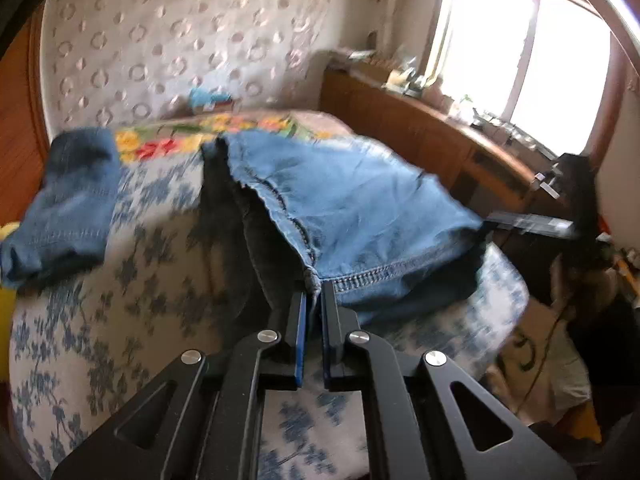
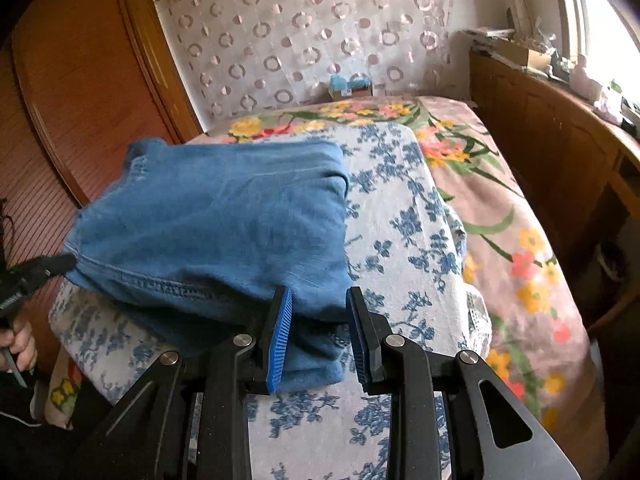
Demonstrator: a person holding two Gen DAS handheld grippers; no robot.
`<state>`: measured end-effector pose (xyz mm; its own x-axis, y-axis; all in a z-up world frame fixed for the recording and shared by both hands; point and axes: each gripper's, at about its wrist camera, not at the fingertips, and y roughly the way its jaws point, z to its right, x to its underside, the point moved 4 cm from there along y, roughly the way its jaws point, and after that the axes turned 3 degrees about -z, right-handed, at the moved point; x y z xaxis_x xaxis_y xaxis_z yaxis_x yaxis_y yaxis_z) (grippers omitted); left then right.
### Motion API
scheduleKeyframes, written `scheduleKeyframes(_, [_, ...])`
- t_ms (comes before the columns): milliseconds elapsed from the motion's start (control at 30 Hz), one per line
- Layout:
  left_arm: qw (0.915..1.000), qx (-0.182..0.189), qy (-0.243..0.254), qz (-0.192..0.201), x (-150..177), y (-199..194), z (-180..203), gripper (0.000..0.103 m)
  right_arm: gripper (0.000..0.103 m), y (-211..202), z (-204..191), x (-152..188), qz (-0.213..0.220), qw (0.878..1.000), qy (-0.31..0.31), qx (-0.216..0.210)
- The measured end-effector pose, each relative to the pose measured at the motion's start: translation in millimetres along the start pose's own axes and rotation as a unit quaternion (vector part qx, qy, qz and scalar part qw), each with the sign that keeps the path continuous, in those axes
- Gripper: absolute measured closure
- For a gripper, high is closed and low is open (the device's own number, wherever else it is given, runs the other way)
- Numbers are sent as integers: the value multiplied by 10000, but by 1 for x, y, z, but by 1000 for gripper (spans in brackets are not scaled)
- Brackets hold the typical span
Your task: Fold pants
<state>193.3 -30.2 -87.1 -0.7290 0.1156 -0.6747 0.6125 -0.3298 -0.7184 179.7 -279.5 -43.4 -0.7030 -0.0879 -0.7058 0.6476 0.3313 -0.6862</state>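
A bed [image 2: 520, 216] under a blue-flowered cover [image 2: 404, 216] fills both views and bears the jeans [image 2: 208, 216], the task's thing, lifted at their near hem and spread from 9 o'clock to the centre of the right wrist view; in the left wrist view they run from the centre to 3 o'clock. A second, darker denim piece [image 1: 76, 200] lies apart at 9 o'clock in the left wrist view; whether it belongs to the same pair cannot be told. The left gripper [image 1: 314, 304] is clenched on the hem corner at the side seam, at 6 o'clock in its own view. The right gripper [image 2: 320, 332] grasps a thick bunch of the opposite hem corner between its blue pads [image 2: 280, 336], jaws part-way apart around the cloth. Step in hand, as judged: both hem corners are gripped and raised, the start of a fold along the length. The next move would call for carrying both corners together toward 12 o'clock, keeping the hem taut and level, and laying it on the far end of the garment. No brand, label or writing can be read; the small boxes [image 2: 352, 86] at 12 o'clock are too blurred.
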Motion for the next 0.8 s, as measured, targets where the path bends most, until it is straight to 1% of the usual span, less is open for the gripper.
scheduleKeyframes(67, [9998,8,-128,-145,7,10,-7,96,70,0,-4,-2,63,10000,-29,29])
scheduleKeyframes(100, [9997,-16,-144,-176,11,13,-8,96,62,2,-5,-3,89,9999,-29,45])
scheduleKeyframes(133, [9997,-44,-129,-188,13,15,-7,96,57,4,-4,-3,112,9999,-2,69])
scheduleKeyframes(300, [9997,-106,-48,-198,14,18,-4,96,54,17,3,-6,101,9999,97,101])
scheduleKeyframes(367, [9997,-87,-52,-207,13,18,-6,96,54,28,4,-6,-47,9998,163,40])
scheduleKeyframes(400, [9997,-76,-60,-215,13,18,-6,94,54,32,5,-4,-131,9997,200,44])
scheduleKeyframes(500, [9996,-155,-45,-213,12,15,-6,93,54,41,7,8,-361,9990,251,78])
scheduleKeyframes(533, [9997,-141,-41,-210,12,15,-6,93,59,41,7,13,-419,9988,250,46])
scheduleKeyframes(567, [9997,-136,-39,-197,11,14,-6,93,67,39,7,16,-418,9988,261,11])
scheduleKeyframes(600, [9997,-163,-30,-186,11,14,-5,93,84,37,7,19,-425,9987,275,-67])
scheduleKeyframes(633, [9997,-181,-17,-172,11,13,-5,93,93,34,6,22,-439,9986,267,-97])
scheduleKeyframes(700, [9997,-189,-3,-149,8,12,-4,93,98,23,1,27,-357,9992,150,-62])
scheduleKeyframes(767, [9997,-200,21,-98,4,11,-3,92,98,11,-3,30,-269,9995,95,-96])
scheduleKeyframes(800, [9998,-206,22,-64,3,10,-3,86,98,8,-2,33,-254,9995,137,-119])
